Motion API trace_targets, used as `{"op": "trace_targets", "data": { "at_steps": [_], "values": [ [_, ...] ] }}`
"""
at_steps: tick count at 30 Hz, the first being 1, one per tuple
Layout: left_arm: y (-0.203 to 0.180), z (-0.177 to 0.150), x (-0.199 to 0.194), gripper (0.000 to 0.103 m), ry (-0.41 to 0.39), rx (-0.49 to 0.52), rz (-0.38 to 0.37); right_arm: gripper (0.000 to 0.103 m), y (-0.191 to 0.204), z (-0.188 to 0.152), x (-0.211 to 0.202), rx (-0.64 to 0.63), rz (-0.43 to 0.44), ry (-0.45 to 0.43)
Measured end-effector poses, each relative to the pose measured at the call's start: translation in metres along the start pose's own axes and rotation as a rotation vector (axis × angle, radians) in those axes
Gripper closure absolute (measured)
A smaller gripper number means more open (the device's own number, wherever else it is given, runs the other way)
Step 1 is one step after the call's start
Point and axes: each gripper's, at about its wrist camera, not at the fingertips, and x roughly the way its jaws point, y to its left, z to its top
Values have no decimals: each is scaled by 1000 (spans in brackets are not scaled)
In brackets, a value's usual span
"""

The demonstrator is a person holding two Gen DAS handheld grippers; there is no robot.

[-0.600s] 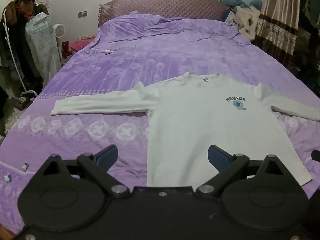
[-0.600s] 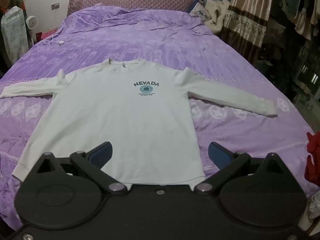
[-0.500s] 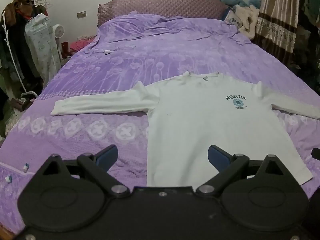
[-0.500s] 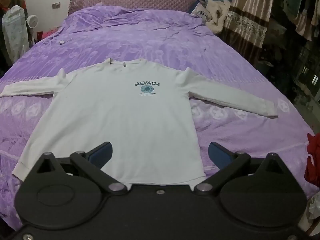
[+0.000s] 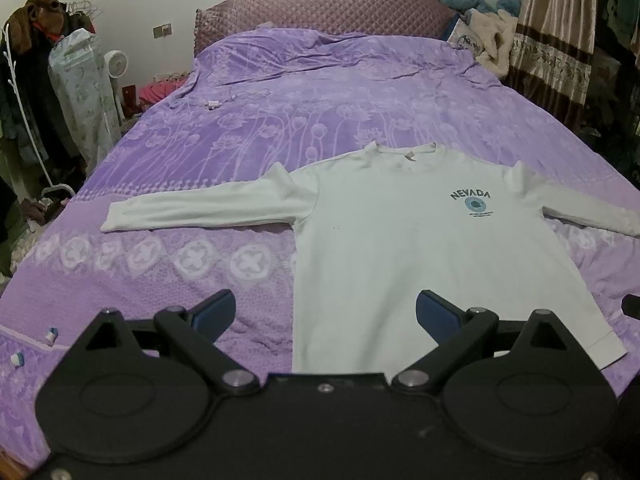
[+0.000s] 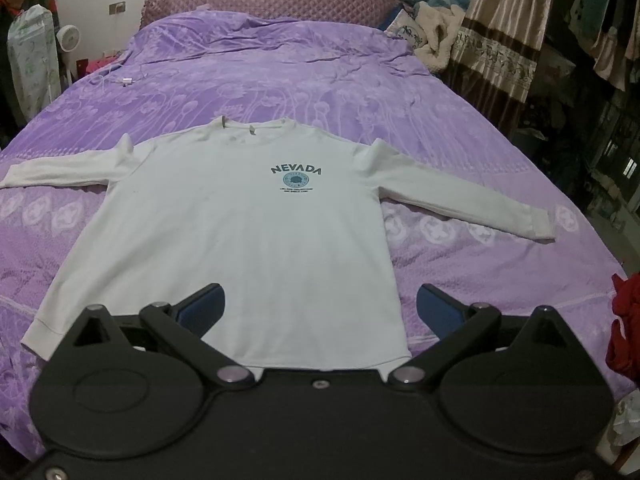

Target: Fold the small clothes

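Observation:
A white long-sleeved shirt (image 5: 420, 248) with a dark "NEVADA" print lies flat and face up on the purple bedspread (image 5: 320, 120), both sleeves spread out sideways. It also shows in the right wrist view (image 6: 248, 232). My left gripper (image 5: 325, 314) is open and empty, held above the shirt's lower left hem. My right gripper (image 6: 318, 306) is open and empty, held above the lower right hem. The hem's middle is hidden behind the gripper bodies.
A charger with a cable (image 5: 214, 103) lies on the far left of the bed. A coat rack and a fan (image 5: 116, 64) stand left of the bed. Curtains (image 6: 504, 40) and shelves are on the right. A red cloth (image 6: 624, 320) hangs at the right edge.
Both views have shifted very slightly; the shirt and the open grippers stand as before.

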Motion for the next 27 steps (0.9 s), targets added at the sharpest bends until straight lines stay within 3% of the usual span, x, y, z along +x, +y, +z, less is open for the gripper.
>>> {"op": "trace_targets", "data": {
  "at_steps": [17, 22, 27],
  "values": [
    [-2, 2, -3, 4, -25, 17, -10, 2, 7, -3, 2, -17, -4, -9],
    [-1, 0, 3, 4, 9, 28, -32, 2, 7, -3, 2, -16, 3, -7],
    [-3, 1, -2, 4, -89, 9, -31, 2, 8, -3, 2, -5, 7, -26]
  ]
}}
